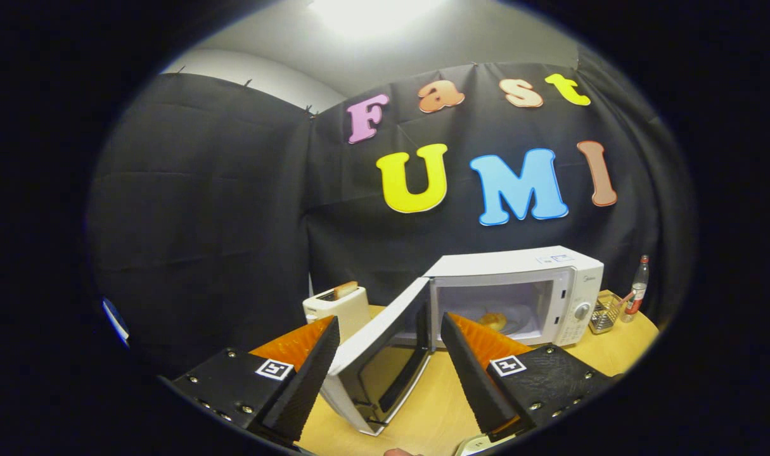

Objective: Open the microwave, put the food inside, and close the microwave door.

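The tool (390,329) is held with its fingers apart and empty, the swung-open microwave door (378,354) seen between them. The microwave (518,291) is set toward the counter's (435,411) far edge, with the food (494,320) inside. A toaster (337,307) is placed beside it.

Microwave (518,285) at the bench's (435,405) back edge, food (494,321) inside; toaster (338,308) left, bottle (638,289) right.
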`<state>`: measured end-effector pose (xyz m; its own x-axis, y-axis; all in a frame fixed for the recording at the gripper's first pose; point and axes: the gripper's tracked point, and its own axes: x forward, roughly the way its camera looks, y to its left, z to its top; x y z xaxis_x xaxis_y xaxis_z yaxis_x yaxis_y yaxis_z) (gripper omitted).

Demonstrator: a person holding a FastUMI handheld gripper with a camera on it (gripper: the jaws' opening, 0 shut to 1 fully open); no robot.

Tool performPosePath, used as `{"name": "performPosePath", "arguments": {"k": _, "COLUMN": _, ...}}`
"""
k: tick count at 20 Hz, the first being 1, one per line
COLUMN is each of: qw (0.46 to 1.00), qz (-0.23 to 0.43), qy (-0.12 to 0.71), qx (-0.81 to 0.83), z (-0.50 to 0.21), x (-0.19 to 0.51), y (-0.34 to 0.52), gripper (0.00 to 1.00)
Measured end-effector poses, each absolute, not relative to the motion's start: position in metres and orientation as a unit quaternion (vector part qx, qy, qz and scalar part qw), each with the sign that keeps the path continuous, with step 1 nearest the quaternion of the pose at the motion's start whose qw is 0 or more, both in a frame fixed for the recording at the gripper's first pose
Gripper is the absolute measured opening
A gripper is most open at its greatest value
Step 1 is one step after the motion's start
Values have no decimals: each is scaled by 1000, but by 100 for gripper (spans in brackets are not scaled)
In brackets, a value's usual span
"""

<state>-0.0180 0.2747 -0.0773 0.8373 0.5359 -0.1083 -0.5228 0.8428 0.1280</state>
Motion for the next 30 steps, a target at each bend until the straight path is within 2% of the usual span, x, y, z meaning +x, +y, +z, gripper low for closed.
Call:
{"name": "performPosePath", "arguments": {"k": 8, "qw": 925, "qz": 375, "qy": 53, "qx": 35, "z": -63, "x": -71, "y": 356, "gripper": 97}}
{"name": "performPosePath", "arguments": {"k": 13, "qw": 900, "qz": 420, "qy": 110, "qx": 30, "z": -100, "x": -92, "y": 391, "gripper": 97}}
{"name": "performPosePath", "arguments": {"k": 19, "qw": 891, "qz": 416, "qy": 181, "qx": 14, "z": -158, "x": -84, "y": 393, "gripper": 97}}
{"name": "performPosePath", "arguments": {"k": 21, "qw": 893, "qz": 406, "qy": 193, "qx": 11, "z": -169, "x": -78, "y": 388, "gripper": 89}}
{"name": "performPosePath", "arguments": {"k": 22, "qw": 894, "qz": 403, "qy": 196, "qx": 9, "z": -170, "x": -77, "y": 385, "gripper": 79}}
{"name": "performPosePath", "arguments": {"k": 23, "qw": 897, "qz": 397, "qy": 196, "qx": 6, "z": -173, "x": -73, "y": 384, "gripper": 74}}
{"name": "performPosePath", "arguments": {"k": 24, "qw": 899, "qz": 391, "qy": 196, "qx": 1, "z": -173, "x": -71, "y": 380, "gripper": 63}}
{"name": "performPosePath", "arguments": {"k": 25, "qw": 903, "qz": 383, "qy": 194, "qx": -3, "z": -174, "x": -67, "y": 375, "gripper": 57}}
{"name": "performPosePath", "arguments": {"k": 26, "qw": 906, "qz": 375, "qy": 195, "qx": -4, "z": -175, "x": -63, "y": 367, "gripper": 38}}
{"name": "performPosePath", "arguments": {"k": 28, "qw": 904, "qz": 379, "qy": 199, "qx": -2, "z": -177, "x": -61, "y": 364, "gripper": 21}}
{"name": "performPosePath", "arguments": {"k": 30, "qw": 900, "qz": 386, "qy": 202, "qx": -18, "z": -179, "x": -62, "y": 360, "gripper": 21}}
